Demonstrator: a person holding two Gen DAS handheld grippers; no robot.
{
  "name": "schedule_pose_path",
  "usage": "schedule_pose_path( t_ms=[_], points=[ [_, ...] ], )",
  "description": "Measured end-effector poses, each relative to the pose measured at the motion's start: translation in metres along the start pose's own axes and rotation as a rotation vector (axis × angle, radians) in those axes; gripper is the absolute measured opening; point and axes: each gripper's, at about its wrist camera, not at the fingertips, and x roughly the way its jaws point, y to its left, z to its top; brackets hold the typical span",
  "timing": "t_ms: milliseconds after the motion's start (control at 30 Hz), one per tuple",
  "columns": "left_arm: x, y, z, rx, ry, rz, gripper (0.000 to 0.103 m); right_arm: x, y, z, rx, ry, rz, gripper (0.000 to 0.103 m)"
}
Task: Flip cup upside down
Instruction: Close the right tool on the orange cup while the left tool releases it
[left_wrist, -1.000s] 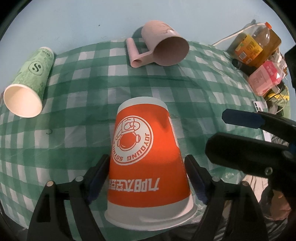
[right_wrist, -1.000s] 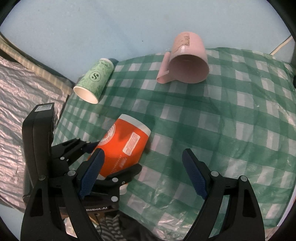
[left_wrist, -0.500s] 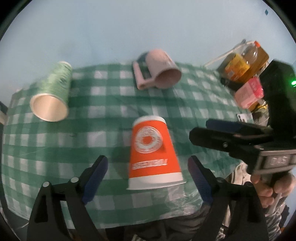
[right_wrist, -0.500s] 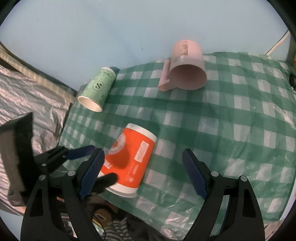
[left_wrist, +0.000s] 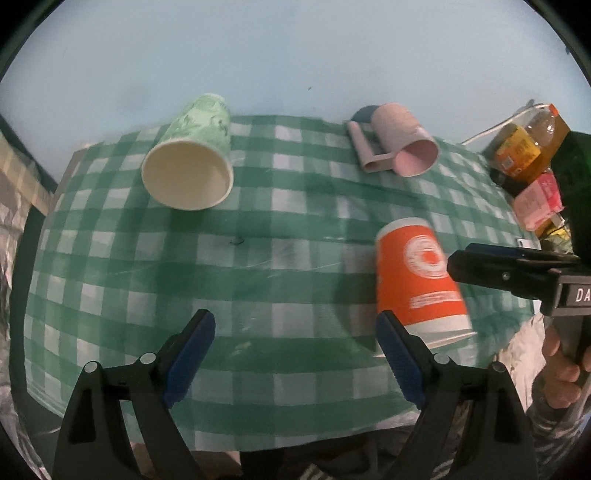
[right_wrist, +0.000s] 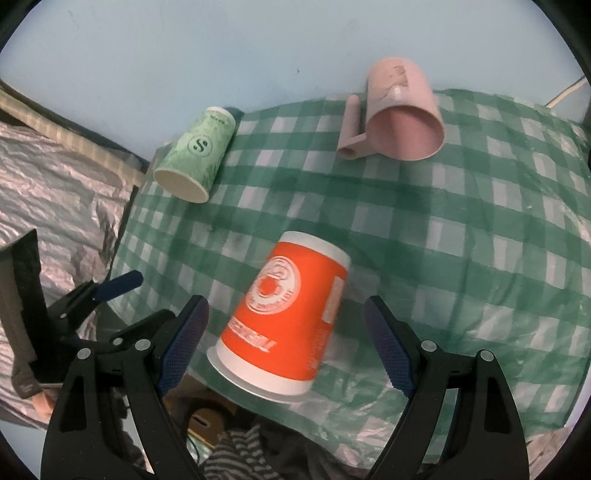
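Observation:
An orange paper cup stands upside down, rim down, near the front edge of the green checked tablecloth. My left gripper is open and empty, left of the cup and apart from it. My right gripper is open and empty; the cup sits ahead between its jaws, untouched. A green paper cup lies on its side at the back left. A pink mug lies on its side at the back right.
Bottles and a pink pack stand off the table's right side. Crinkled silver sheet covers the area left of the table. A pale blue wall stands behind. The right gripper also shows at the right of the left wrist view.
My left gripper has let go of the orange cup, backed away and swung left. The cup stays standing upside down. My right gripper has moved in line with the cup.

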Motion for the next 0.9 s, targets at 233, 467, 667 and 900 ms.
schedule_pose_path(
  t_ms=[233, 467, 667, 900],
  points=[
    [0.019, 0.01, -0.005, -0.021, 0.017, 0.001, 0.09, 0.03, -0.001, 0.008, 0.021, 0.084, -0.05, 0.085],
    [0.03, 0.011, -0.005, -0.016, 0.011, 0.033, 0.09, 0.057, -0.005, 0.018, 0.072, 0.165, -0.068, 0.086],
    [0.036, 0.01, -0.005, -0.005, 0.012, 0.023, 0.09, 0.068, 0.0, 0.024, 0.071, 0.189, -0.089, 0.085],
    [0.04, 0.011, -0.006, -0.009, 0.012, 0.023, 0.09, 0.083, -0.001, 0.026, 0.09, 0.223, -0.106, 0.085]
  ],
)
